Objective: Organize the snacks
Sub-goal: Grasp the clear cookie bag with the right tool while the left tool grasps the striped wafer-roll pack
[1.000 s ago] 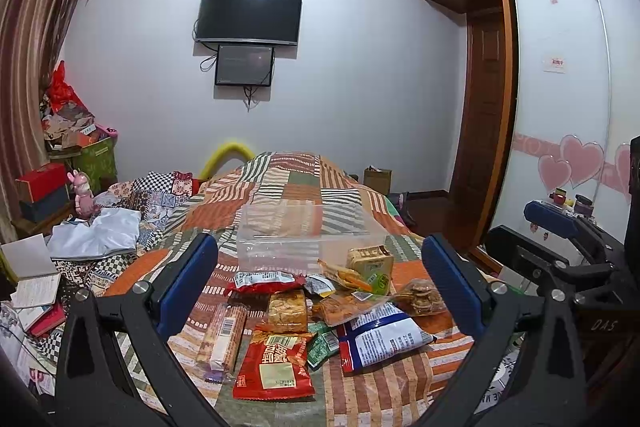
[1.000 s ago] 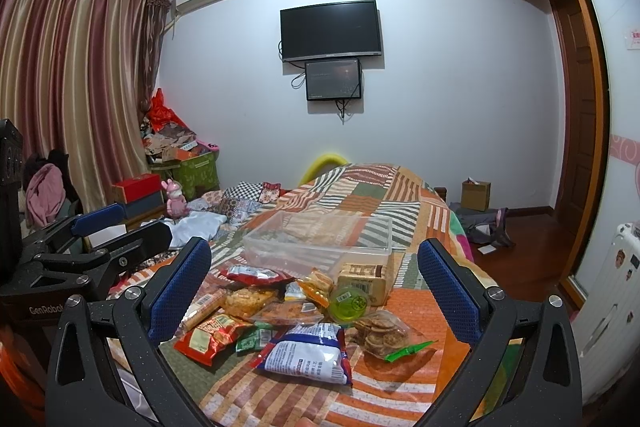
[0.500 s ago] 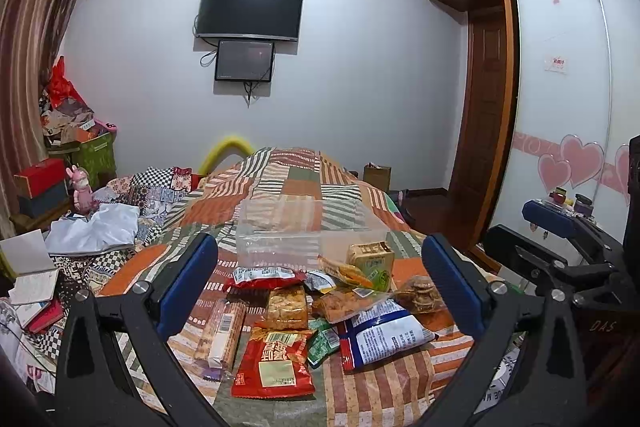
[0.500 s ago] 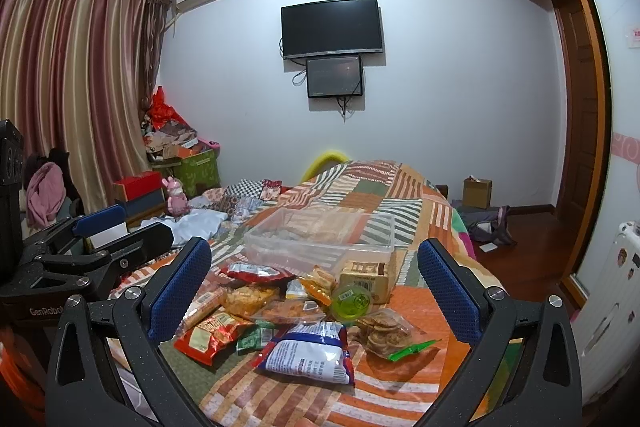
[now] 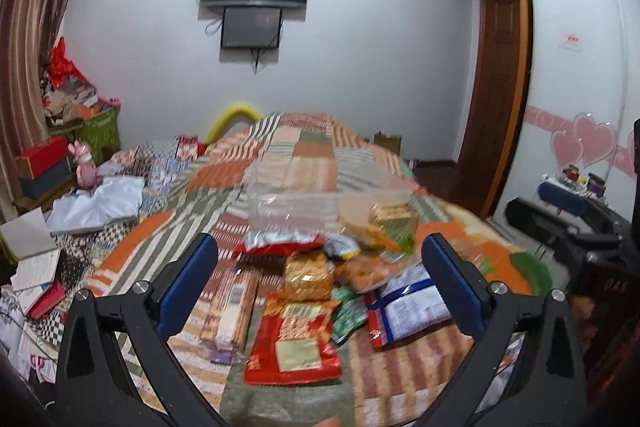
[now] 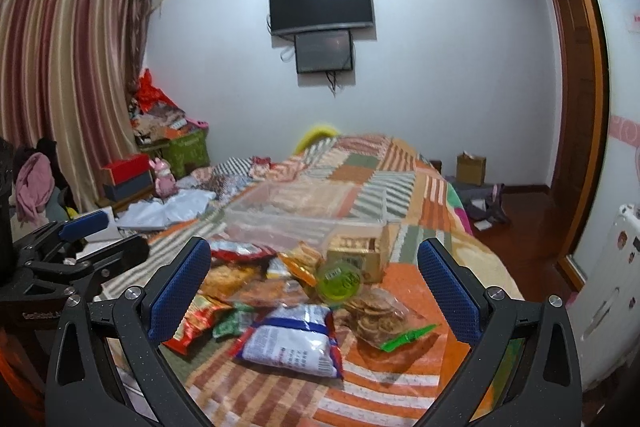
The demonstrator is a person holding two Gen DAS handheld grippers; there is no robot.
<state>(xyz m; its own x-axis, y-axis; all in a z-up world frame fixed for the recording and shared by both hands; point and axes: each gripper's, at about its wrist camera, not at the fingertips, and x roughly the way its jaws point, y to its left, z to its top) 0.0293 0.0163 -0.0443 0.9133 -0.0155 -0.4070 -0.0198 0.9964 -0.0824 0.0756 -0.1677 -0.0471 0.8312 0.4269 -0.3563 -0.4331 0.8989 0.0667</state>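
Right now I have both grippers raised over the near end of a bed covered in an orange, green and white patchwork striped quilt point(image 6: 400, 187). My left gripper point(image 5: 320, 283) has its blue-padded fingers spread wide with nothing between them, and my right gripper point(image 6: 314, 279) is spread just as wide and also holds nothing.

Snacks lie in a loose pile on the quilt in front of me. Nearest in the left wrist view is a flat red foil packet with a pale label point(image 5: 294, 343); just left of it lies a long clear-wrapped sleeve of biscuits point(image 5: 234, 301). To its right sits a white and blue printed plastic bag point(image 6: 292, 341), and a small green sachet point(image 5: 349, 315) is tucked between the two. In the right wrist view, a clear bag of round brown crackers with a green clip point(image 6: 378, 315) lies right of the white bag, touching a round lime-green lidded cup point(image 6: 340, 281). Behind the cup stands a tan cardboard carton point(image 6: 360, 253).

Beyond the pile, a clear plastic rectangular storage bin point(image 6: 304, 213) rests on the quilt, open-topped; the left view is motion-blurred there.
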